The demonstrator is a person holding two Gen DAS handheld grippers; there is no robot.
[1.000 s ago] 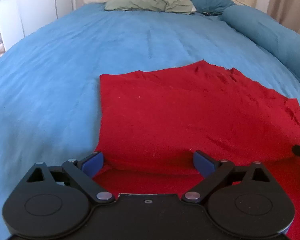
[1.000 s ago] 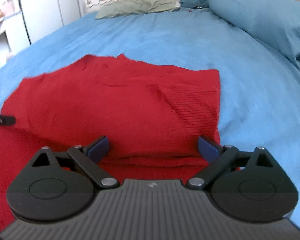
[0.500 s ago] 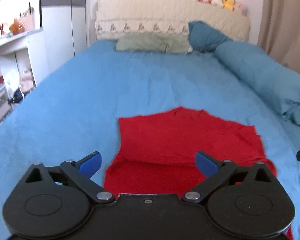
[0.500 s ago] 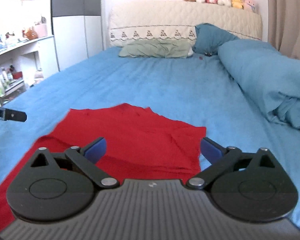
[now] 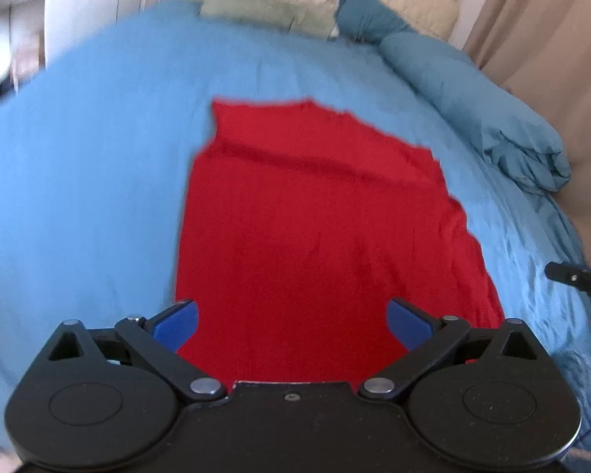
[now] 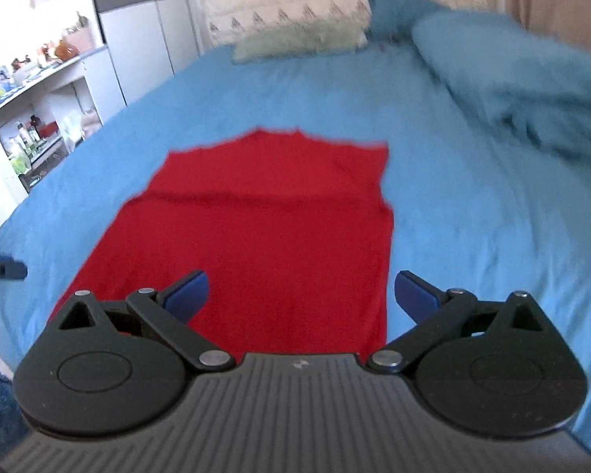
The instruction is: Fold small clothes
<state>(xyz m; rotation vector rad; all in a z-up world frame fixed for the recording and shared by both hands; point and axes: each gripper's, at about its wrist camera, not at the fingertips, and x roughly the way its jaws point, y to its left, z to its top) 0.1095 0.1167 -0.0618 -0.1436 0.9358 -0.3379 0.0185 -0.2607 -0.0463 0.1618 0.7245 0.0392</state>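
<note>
A red knit garment [image 5: 315,228] lies flat on the blue bedspread [image 5: 98,157], with a fold line across its far part. It also shows in the right wrist view [image 6: 268,232]. My left gripper [image 5: 291,327] is open and empty, held above the garment's near edge. My right gripper [image 6: 300,297] is open and empty, above the garment's near right side. The tip of the right gripper [image 5: 571,276] shows at the right edge of the left wrist view. The tip of the left gripper [image 6: 4,270] shows at the left edge of the right wrist view.
A rolled blue duvet [image 5: 472,90] lies along the right side of the bed. Pillows [image 6: 295,39] sit at the headboard. White shelves with small items [image 6: 31,110] and a wardrobe [image 6: 145,27] stand to the left. A curtain [image 5: 539,31] hangs at the right.
Both grippers have risen and pulled back from the garment, open and empty throughout. The views now tilt down over the whole folded garment.
</note>
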